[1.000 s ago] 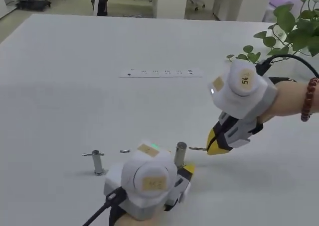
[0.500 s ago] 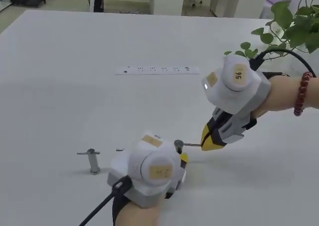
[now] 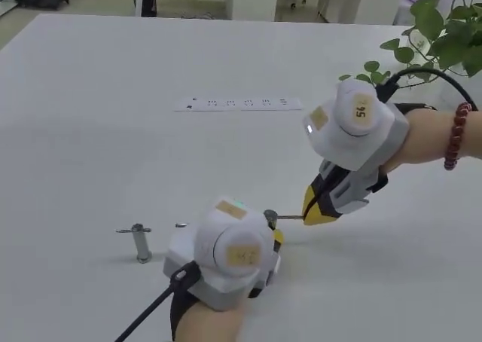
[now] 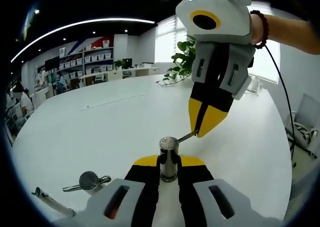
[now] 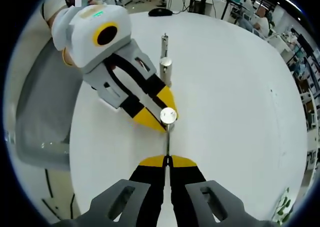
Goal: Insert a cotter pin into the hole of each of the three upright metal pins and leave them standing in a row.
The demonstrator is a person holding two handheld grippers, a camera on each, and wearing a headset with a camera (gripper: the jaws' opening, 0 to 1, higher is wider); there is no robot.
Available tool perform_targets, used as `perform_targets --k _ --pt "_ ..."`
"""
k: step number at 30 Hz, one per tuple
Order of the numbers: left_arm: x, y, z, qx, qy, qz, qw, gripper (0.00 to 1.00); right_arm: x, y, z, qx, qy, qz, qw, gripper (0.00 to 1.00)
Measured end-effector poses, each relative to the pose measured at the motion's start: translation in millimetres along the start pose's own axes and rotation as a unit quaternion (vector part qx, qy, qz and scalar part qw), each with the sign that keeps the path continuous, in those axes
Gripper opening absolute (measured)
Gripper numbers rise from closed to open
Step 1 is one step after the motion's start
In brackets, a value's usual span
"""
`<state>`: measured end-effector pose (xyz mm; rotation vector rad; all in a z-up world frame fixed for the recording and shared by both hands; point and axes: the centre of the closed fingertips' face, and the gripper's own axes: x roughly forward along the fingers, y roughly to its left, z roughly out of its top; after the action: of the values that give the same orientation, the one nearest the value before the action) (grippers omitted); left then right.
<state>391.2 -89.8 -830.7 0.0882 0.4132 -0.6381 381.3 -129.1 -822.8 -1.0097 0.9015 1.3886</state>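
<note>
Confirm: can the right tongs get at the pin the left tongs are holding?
Probably yes: left tongs clamp the metal pin low, its head is bare, and right tongs hold the cotter pin right at it.

Head view: left gripper [image 3: 273, 236] body covers its own jaws and all but the top of the pin [image 3: 269, 220] it grips. Cotter [image 3: 290, 218] tip at the pin head too small to tell if it's in the hole; same in the right gripper view, where the pin head hides the joint. Tiny grey bit [image 3: 181, 225] beside the left gripper: can't identify. Plant [image 3: 444, 33] cut by right edge, left wrist [image 3: 207, 327] by bottom edge. Left gripper view: thin rod [image 4: 50, 202] at lower left blurred, end cut off
</note>
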Motion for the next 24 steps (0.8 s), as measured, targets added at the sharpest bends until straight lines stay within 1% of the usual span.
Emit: perform_targets --k 7,12,18,20,24 --pt "-0.8 -1.3 -0.5 0.009 0.002 -0.006 0.9999 0.11 -1.0 1.8 3.1 -0.016 0.0 0.002 0.9999 0.03" --pt "-1.1 -3.7 -0.6 0.012 0.002 -0.012 0.9999 0.11 -0.6 3.2 7.8 -0.021 -0.005 0.005 0.9998 0.03" --pt "-1.4 -4.4 -1.0 0.012 0.001 -0.013 0.9998 0.11 0.4 5.2 14.7 -0.022 -0.008 0.007 0.9997 0.03" --pt "-1.3 -4.3 -1.3 0.011 0.0 -0.011 0.9999 0.11 1.3 3.2 15.7 -0.019 -0.01 0.007 0.9997 0.03" --pt "-1.8 -4.4 -1.8 0.011 0.0 -0.006 0.9999 0.11 2.3 4.5 20.5 -0.008 -0.016 0.007 0.9998 0.03"
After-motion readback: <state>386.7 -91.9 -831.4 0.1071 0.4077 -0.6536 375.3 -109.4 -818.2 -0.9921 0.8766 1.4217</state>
